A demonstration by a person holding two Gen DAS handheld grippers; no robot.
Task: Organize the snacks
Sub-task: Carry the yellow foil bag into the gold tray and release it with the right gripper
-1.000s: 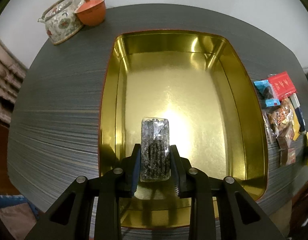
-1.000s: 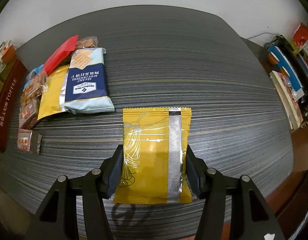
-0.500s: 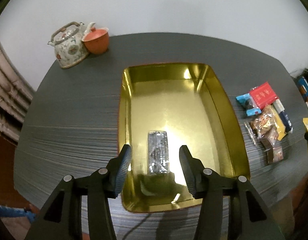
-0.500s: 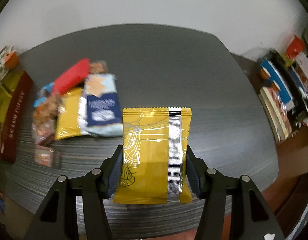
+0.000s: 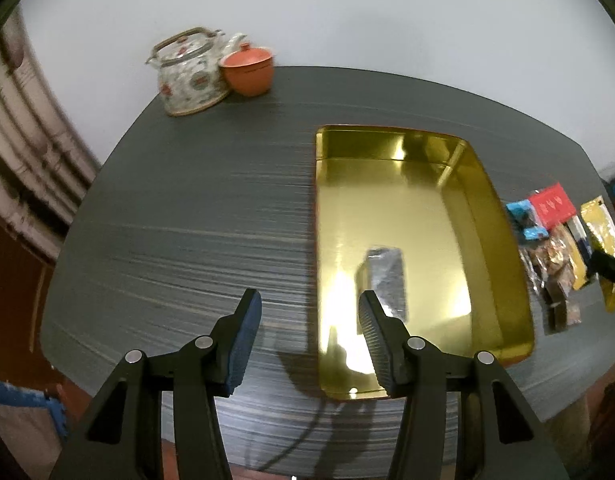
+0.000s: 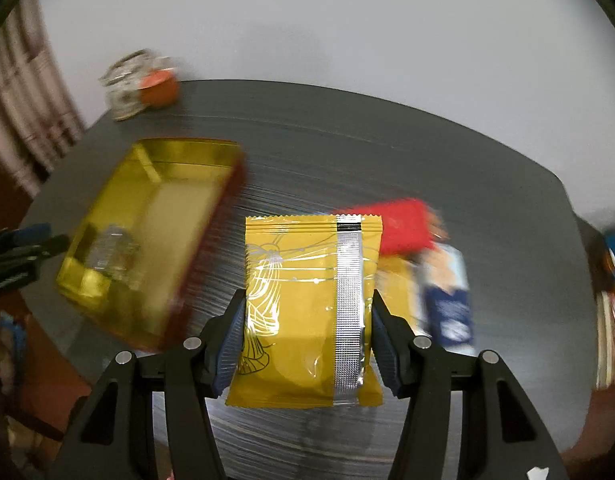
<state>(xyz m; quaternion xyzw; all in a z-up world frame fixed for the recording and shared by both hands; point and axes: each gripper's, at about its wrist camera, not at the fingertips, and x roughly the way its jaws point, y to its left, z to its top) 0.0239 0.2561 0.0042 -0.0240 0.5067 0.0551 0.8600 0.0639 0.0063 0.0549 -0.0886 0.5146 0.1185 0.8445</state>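
A gold tin tray (image 5: 503, 240) lies on the dark table, with one clear packet of dark snack sticks (image 5: 387, 280) lying flat inside it. My left gripper (image 5: 309, 318) is open and empty, raised above the table just left of the tray. My right gripper (image 6: 305, 322) is shut on a yellow snack packet (image 6: 303, 304) and holds it in the air above the table. In the blurred right wrist view the tray (image 6: 107, 292) lies to the left with the clear packet (image 6: 107, 252) in it. The left gripper (image 6: 15, 256) shows at that view's left edge.
A pile of loose snack packets (image 5: 555, 248) lies right of the tray; it shows in the right wrist view (image 6: 427, 272) too, with a red packet (image 6: 399, 228) and a blue one (image 6: 447, 304). A patterned teapot (image 5: 187, 76) and an orange cup (image 5: 247, 72) stand at the back left.
My left gripper let go of the clear packet in the tray, opened, rose and moved left. My right gripper lifted the yellow packet and swung left toward the tray.
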